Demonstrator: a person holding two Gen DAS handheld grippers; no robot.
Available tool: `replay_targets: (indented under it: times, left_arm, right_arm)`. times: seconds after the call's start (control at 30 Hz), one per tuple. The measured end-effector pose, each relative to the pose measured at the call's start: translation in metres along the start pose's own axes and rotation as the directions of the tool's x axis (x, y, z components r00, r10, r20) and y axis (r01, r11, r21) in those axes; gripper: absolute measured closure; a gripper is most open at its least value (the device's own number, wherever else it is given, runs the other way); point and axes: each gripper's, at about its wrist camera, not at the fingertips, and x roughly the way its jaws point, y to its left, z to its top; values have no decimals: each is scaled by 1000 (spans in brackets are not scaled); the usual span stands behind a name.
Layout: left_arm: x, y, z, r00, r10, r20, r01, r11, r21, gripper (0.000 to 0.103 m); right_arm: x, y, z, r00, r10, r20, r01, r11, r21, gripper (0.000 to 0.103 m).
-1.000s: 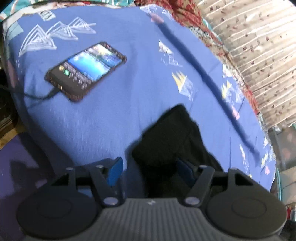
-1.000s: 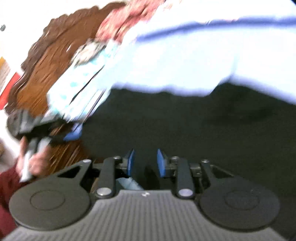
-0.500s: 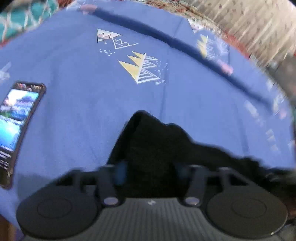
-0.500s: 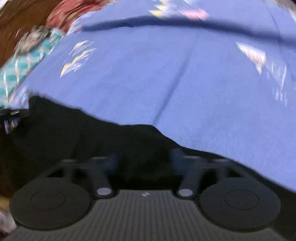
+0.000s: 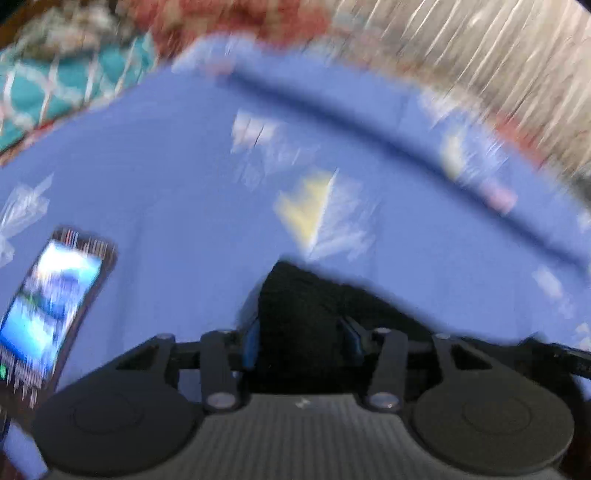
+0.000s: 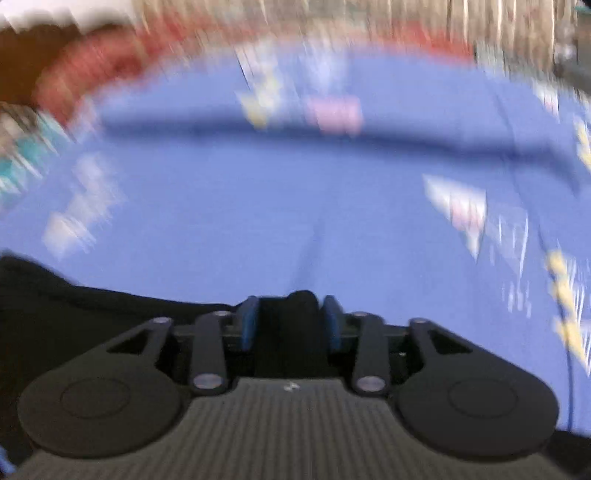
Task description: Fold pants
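Note:
The black pants (image 5: 306, 295) lie on a blue patterned bedsheet (image 5: 177, 177). In the blurred left wrist view a bunched corner of them fills the gap of my left gripper (image 5: 301, 332), whose jaws are opening. The right wrist view, also blurred, shows the pants (image 6: 92, 325) spreading to the lower left. A small hump of the black cloth sits between the blue pads (image 6: 248, 323) of my right gripper (image 6: 290, 321), whose jaws are opening too, with a gap beside the hump.
A lit phone (image 5: 51, 302) lies on the sheet at the left, close to my left gripper. A dark fold line (image 6: 295, 129) crosses the sheet farther off. Teal (image 5: 48, 85) and red (image 5: 258, 18) patterned cloth and a pale striped curtain (image 5: 480, 55) border the far side.
Both grippers closed on the black cloth half a second ago and now stand wider. Both views swung across the bed, and the phone slid back into the left view.

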Motion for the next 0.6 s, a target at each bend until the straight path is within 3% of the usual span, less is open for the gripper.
replay_targets:
  times: [0.07, 0.1, 0.17, 0.27, 0.33, 0.43, 0.47, 0.5, 0.57, 0.6]
  left_arm:
    - [-20, 12, -5, 997, -68, 42, 70, 996, -48, 54]
    - [-33, 19, -7, 994, -87, 64, 91, 994, -63, 46]
    - [-65, 32, -13, 987, -90, 130, 105, 988, -110, 40]
    - [-97, 48, -23, 983, -114, 141, 135, 980, -147, 37]
    - [-106, 52, -37, 984, -141, 110, 158, 974, -165, 28]
    - [-103, 47, -54, 988, -152, 33, 156, 975, -161, 23]
    - [-101, 44, -60, 987, -158, 8, 157, 973, -170, 23]
    - [-96, 44, -65, 985, -171, -19, 164, 967, -193, 23]
    - [-86, 45, -78, 974, -218, -64, 195, 945, -263, 23]
    - [-82, 47, -82, 968, -237, -75, 206, 933, -294, 22]
  right_arm:
    - [-27, -15, -12, 995, 53, 82, -57, 997, 46, 62]
    - [-43, -19, -15, 990, 83, 117, -91, 994, 65, 59]
    - [-67, -23, -13, 970, 183, 158, -197, 978, 74, 58]
    - [-91, -5, -30, 904, 416, 93, -416, 909, -19, 58]
    - [-96, 13, -49, 875, 484, 14, -480, 870, -109, 55]
    - [-89, 41, -77, 895, 442, -63, -444, 866, -230, 51]
    - [-82, 47, -84, 898, 429, -94, -439, 871, -221, 55]
    - [-75, 49, -82, 896, 430, -109, -443, 873, -205, 93]
    - [-83, 53, -81, 884, 460, -84, -468, 861, -199, 96]
    - [-95, 55, -82, 865, 496, -79, -500, 839, -216, 96]
